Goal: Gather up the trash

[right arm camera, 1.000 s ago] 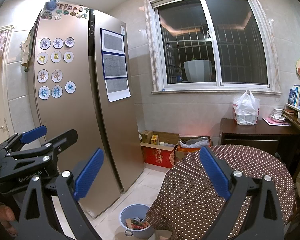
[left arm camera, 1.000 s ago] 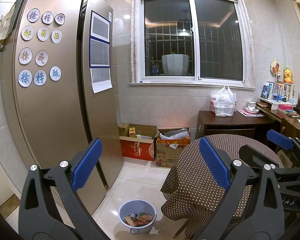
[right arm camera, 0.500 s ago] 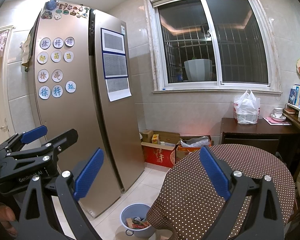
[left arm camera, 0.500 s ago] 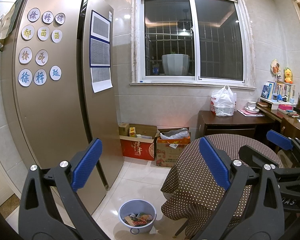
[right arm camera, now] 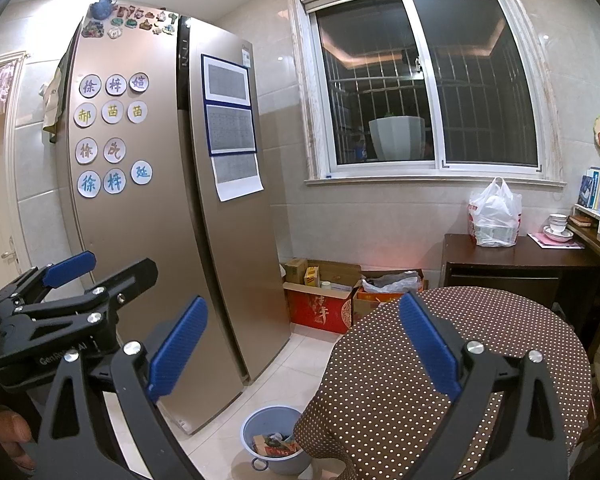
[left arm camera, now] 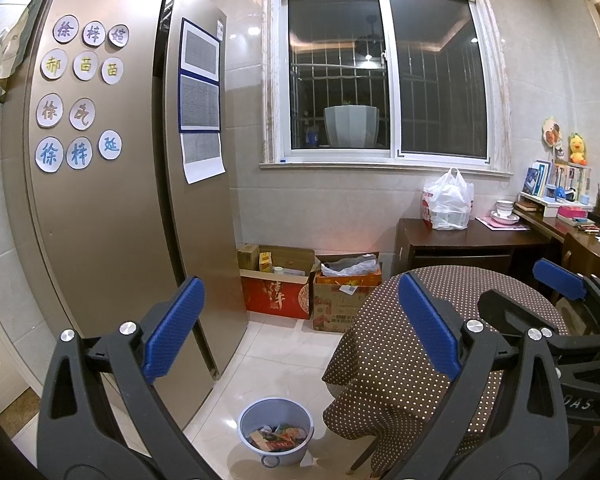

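Nothing is shifting since earlier. Left claw [left arm camera: 300,328] and right claw [right arm camera: 304,344] are hovering, both spread apart, empty. Trash-filled blue bin [left arm camera: 276,432] is sitting bottom centre, beside polka-dot surface [left arm camera: 384,344].

The right gripper [right arm camera: 302,346] is held in the air with its blue fingers [right arm camera: 176,346] wide apart and nothing between them. Below it, a blue bin [right arm camera: 270,438] with trash stands on the floor, just beside the dotted table [right arm camera: 480,344] and near the fridge [right arm camera: 148,208]. The left gripper [right arm camera: 66,292] is at the left edge.
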A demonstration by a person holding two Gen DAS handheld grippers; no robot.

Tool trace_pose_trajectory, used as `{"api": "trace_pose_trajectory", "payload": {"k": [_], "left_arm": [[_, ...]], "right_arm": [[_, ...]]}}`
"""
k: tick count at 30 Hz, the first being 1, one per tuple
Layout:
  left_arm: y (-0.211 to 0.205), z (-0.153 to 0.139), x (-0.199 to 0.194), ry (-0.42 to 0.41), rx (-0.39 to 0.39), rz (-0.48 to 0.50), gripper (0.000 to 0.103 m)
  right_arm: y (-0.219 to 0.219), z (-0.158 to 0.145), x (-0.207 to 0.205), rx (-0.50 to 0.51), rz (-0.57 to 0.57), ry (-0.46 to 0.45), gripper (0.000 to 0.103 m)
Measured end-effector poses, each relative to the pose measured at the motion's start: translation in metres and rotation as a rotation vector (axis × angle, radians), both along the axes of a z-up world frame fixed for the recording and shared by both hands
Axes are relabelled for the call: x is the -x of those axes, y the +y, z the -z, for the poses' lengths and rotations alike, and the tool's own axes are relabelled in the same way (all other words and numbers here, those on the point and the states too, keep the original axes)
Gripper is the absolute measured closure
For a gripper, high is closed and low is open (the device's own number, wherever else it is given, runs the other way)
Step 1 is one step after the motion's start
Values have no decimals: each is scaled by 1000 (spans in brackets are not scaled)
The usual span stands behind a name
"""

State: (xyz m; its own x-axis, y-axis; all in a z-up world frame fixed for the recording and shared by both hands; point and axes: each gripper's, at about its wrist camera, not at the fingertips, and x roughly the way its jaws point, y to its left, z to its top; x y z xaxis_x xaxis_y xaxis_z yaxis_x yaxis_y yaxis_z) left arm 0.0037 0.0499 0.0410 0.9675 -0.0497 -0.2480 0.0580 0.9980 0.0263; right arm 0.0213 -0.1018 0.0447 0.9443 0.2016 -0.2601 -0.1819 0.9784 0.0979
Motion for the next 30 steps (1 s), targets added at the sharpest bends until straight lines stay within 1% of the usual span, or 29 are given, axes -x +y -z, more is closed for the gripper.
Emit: {"api": "trace_pose_trajectory", "payload": {"k": [5,7,14,20,27,29,30], "left_arm": [[2,2,-4,7,-4,-1,8],[2,1,-13,12,-8,1,8],[3,2,-20,29,-17,5,8],[4,4,-30,62,-22,-12,8],[0,10,-46,107,-33,-24,8],[-1,14,-52,126,-36,-26,8],[-2,16,-56,140,-37,-28,8]], "right_arm": [[-1,0,-1,0,0,1,8],[0,2,-2,-4,-2,7,8],[5,8,-5,-14,-1,20,8],[1,11,-15,-29,6,38,8],[-16,24,-32,-64,11,92,8],[-27,32,-42,-82,3,126,8],[-35,38,-51,-95,2,159,8]]}}
